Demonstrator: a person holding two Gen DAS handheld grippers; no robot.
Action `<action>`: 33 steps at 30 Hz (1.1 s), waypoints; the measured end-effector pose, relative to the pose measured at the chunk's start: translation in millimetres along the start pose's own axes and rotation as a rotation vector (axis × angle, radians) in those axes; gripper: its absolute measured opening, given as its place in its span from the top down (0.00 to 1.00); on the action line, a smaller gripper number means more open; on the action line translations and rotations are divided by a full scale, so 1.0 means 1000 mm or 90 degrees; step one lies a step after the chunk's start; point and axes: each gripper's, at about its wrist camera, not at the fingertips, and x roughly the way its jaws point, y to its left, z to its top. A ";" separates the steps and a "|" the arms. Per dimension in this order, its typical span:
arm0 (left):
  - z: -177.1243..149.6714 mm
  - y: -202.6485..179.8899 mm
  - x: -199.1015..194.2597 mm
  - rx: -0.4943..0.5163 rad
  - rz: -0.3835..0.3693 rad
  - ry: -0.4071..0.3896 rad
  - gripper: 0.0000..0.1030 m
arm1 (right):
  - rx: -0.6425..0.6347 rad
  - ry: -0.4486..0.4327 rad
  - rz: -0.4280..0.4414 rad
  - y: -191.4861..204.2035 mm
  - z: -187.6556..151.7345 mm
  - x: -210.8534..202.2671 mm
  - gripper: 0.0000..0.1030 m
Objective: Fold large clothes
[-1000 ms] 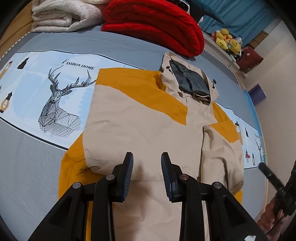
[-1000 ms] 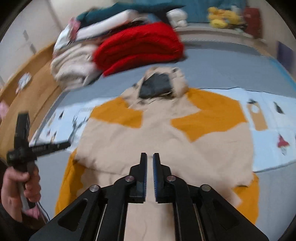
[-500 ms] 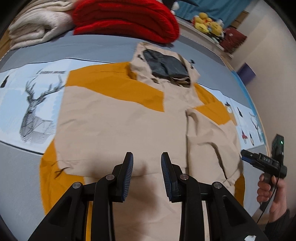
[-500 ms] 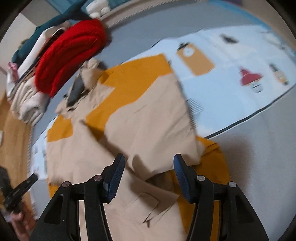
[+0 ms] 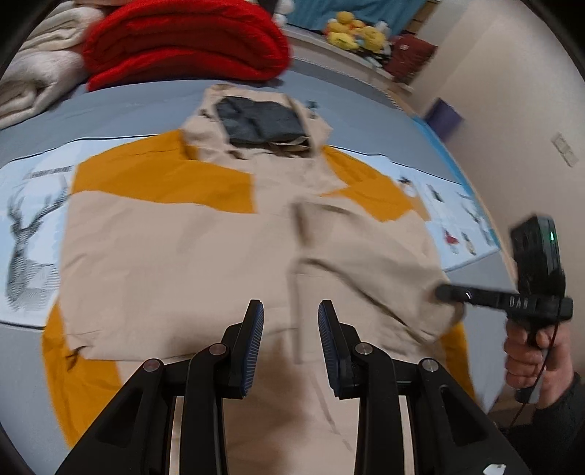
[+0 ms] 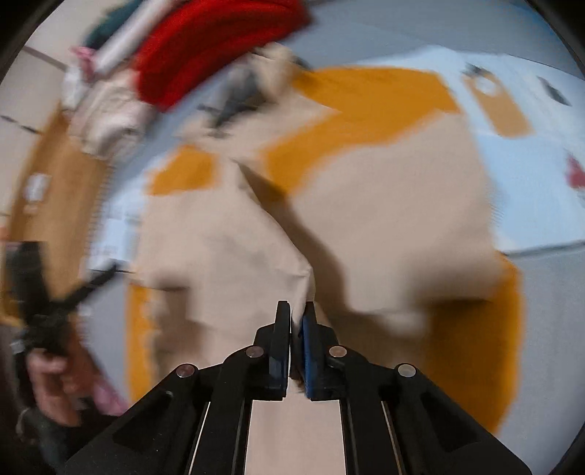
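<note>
A large beige and mustard hooded jacket (image 5: 175, 255) lies flat on the bed, its grey-lined hood (image 5: 259, 122) pointing away from me. My left gripper (image 5: 290, 321) hovers over the lower middle of the jacket, open, with nothing between its fingers. In the right wrist view my right gripper (image 6: 297, 318) is shut on a raised ridge of the beige jacket (image 6: 402, 219) fabric, which tents up from the pads. The left wrist view shows the right gripper (image 5: 444, 292) at the jacket's lower right edge, held by a hand (image 5: 530, 358). The right wrist view is blurred.
A folded red blanket (image 5: 182, 40) and a cream blanket (image 5: 33, 84) sit at the bed's far end, with yellow plush toys (image 5: 351, 33) behind. A pale blue printed sheet with a deer (image 5: 29, 234) lies under the jacket. A wall (image 5: 512, 109) stands at the right.
The right gripper went from nearly shut to wide open, dropped to the jacket's side and shut on a fold of beige fabric. The left gripper drifted sideways over the jacket and stayed open.
</note>
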 end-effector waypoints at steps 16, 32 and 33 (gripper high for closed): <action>-0.006 -0.059 0.009 0.097 -0.096 0.000 0.77 | 0.012 -0.040 0.203 0.072 0.007 0.043 0.91; 0.015 0.161 -0.071 -0.278 0.170 -0.092 0.86 | 0.196 -0.042 -0.133 -0.010 0.012 0.054 0.83; 0.014 0.165 -0.071 -0.290 0.166 -0.091 0.82 | 0.206 -0.039 -0.138 -0.014 0.011 0.055 0.83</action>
